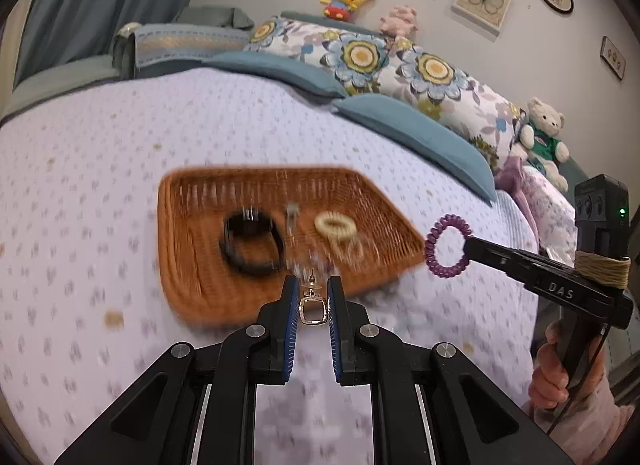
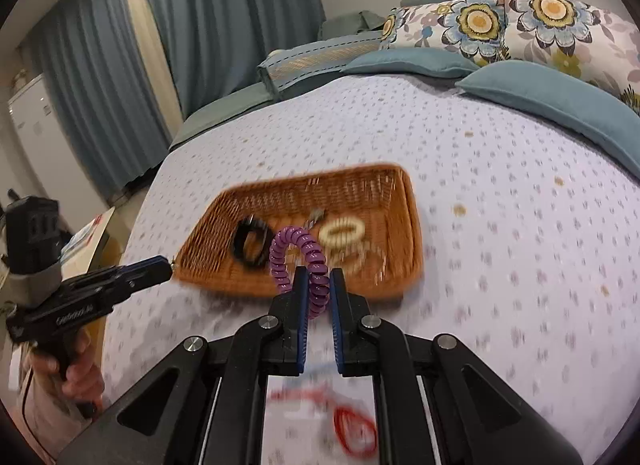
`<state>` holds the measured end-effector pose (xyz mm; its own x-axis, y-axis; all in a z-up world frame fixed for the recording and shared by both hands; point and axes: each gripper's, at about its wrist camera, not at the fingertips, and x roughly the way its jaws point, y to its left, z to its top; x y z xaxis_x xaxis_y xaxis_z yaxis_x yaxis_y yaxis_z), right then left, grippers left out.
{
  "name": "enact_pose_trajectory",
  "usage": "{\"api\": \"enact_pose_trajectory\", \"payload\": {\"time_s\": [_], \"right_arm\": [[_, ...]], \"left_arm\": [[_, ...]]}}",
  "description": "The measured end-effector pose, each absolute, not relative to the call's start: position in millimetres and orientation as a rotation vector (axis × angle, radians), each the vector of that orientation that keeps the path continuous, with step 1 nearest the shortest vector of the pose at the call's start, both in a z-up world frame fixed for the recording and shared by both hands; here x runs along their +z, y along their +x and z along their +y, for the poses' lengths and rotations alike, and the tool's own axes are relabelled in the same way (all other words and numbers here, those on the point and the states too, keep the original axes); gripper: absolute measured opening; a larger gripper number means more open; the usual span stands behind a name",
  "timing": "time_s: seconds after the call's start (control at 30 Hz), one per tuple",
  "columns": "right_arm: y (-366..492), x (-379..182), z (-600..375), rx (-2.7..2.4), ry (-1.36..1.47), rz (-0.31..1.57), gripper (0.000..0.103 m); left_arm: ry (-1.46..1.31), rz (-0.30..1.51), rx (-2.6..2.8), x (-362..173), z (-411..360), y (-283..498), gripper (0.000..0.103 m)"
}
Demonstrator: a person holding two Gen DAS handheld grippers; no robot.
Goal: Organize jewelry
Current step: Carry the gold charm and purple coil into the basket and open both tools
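Note:
A brown wicker tray lies on the bed. In it are a black band, a cream spiral hair tie, a small metal piece and a blurred clear ring. My left gripper is shut on a gold earring, held above the tray's near edge; it shows at the left in the right wrist view. My right gripper is shut on a purple spiral hair tie, just right of the tray.
The bed has a white dotted cover, blue pillows and floral pillows at the back. A teddy bear sits at the right. A red band lies below the right gripper. Blue curtains hang at the left.

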<state>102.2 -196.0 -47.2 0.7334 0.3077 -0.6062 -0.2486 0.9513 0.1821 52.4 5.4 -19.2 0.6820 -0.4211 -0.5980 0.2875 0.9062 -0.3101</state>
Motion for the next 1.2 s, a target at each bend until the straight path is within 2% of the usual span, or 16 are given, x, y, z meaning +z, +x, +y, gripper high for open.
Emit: {"api": "enact_pose_trajectory", "payload": {"time_s": [0.2, 0.43, 0.63, 1.13, 1.2], "right_arm": [[168.8, -52.8, -183.6, 0.290, 0.114, 0.716, 0.012], [204.5, -85.9, -186.7, 0.265, 0.130, 0.779, 0.012], [214.0, -104.8, -187.7, 0.253, 0.131, 0.827, 0.012], [218.1, -116.6, -188.6, 0.245, 0.143, 0.863, 0.014], [218.3, -116.6, -189.6, 0.255, 0.156, 0.867, 0.017]], "left_arm": [[-0.226, 0.731, -0.433, -16.6, -3.5, 114.9, 0.014], [-0.274, 0.788, -0.489, -46.6, -21.6, 159.4, 0.014], [-0.240, 0.837, -0.490, -69.7, -39.1, 166.7, 0.014], [-0.035, 0.784, -0.402, -76.7, -63.9, 157.7, 0.014], [-0.050, 0.790, -0.417, -75.2, -62.3, 156.1, 0.017]]}}
